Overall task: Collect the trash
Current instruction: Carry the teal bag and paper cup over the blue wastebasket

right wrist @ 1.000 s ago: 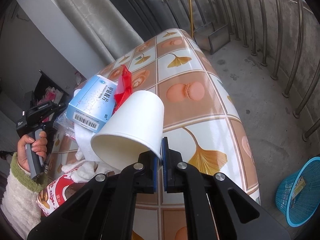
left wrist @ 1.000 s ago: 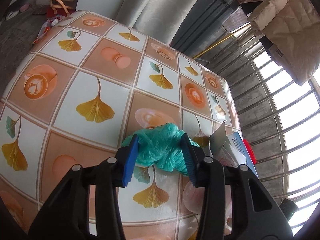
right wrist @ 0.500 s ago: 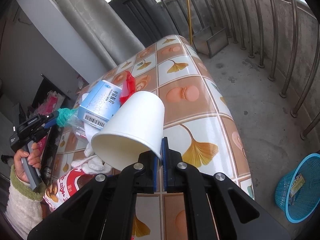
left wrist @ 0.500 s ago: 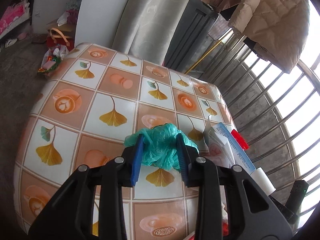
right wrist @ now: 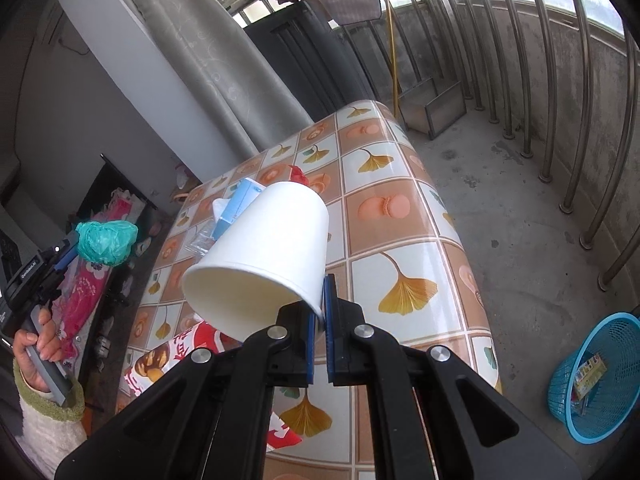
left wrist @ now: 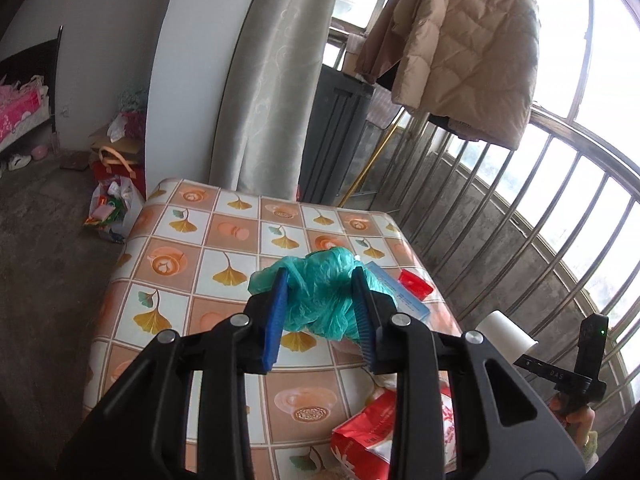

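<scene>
My left gripper [left wrist: 320,312] is shut on a crumpled teal plastic bag [left wrist: 320,292], held well above the table [left wrist: 224,256]. The right wrist view shows that same bag [right wrist: 106,242] in the air at far left, carried by a hand in a fleecy sleeve. A white paper cup [right wrist: 260,256] hangs tilted over the table [right wrist: 404,240], my right gripper [right wrist: 319,336] shut on its rim. From the left wrist view the cup [left wrist: 506,334] appears at the right. A blue box [right wrist: 240,204], a red wrapper [right wrist: 298,174] and a red snack bag [left wrist: 372,436] lie on the table.
A blue mesh waste basket [right wrist: 596,376] with some trash stands on the concrete floor at lower right. Metal railing bars [right wrist: 560,80] ring the balcony. A beige coat [left wrist: 460,40] hangs above, beside a grey curtain [left wrist: 272,80]. Bags of clutter [left wrist: 112,204] sit on the floor at left.
My left gripper squeezed tighter on the teal bag and lifted it off the table, high and back. The right gripper rose a little with the cup.
</scene>
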